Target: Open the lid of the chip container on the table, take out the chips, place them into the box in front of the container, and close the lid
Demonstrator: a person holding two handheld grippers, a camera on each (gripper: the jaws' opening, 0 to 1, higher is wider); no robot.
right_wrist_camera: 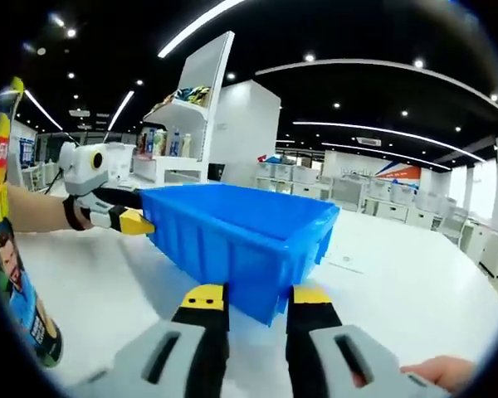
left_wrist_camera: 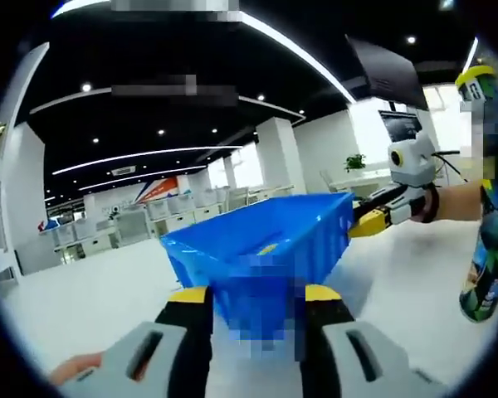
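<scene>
I see a blue box (left_wrist_camera: pixel 261 249) on the white desk (left_wrist_camera: pixel 91 298). In the left gripper view my left hand-held gripper (left_wrist_camera: pixel 257 303) sits at 6 o'clock. Its two yellow-tipped jaws stand on either side of the box's near corner. They are close to the wall, but I cannot tell if they pinch it or just sit beside it.

In that same view my right hand-held gripper (left_wrist_camera: pixel 367 222) comes in at 3 o'clock. Its yellow tip touches the box's far corner. The chip can (left_wrist_camera: pixel 490 199) stands upright at the far 3 o'clock edge, near that gripper. Its yellow lid is on.

In the right gripper view the box (right_wrist_camera: pixel 241 236) is in the middle, and my right hand-held gripper (right_wrist_camera: pixel 257 300) is at 6 o'clock. Its jaws stand on either side of the near corner, with a gap between them. I cannot tell if they squeeze the wall. My left hand-held gripper (right_wrist_camera: pixel 135 221) is at 9 o'clock, its tip at the box's other corner. The chip can (right_wrist_camera: pixel 12 249) stands at the 9 o'clock edge on the desk (right_wrist_camera: pixel 398 282).

The inside of the box is partly hidden from me.
</scene>
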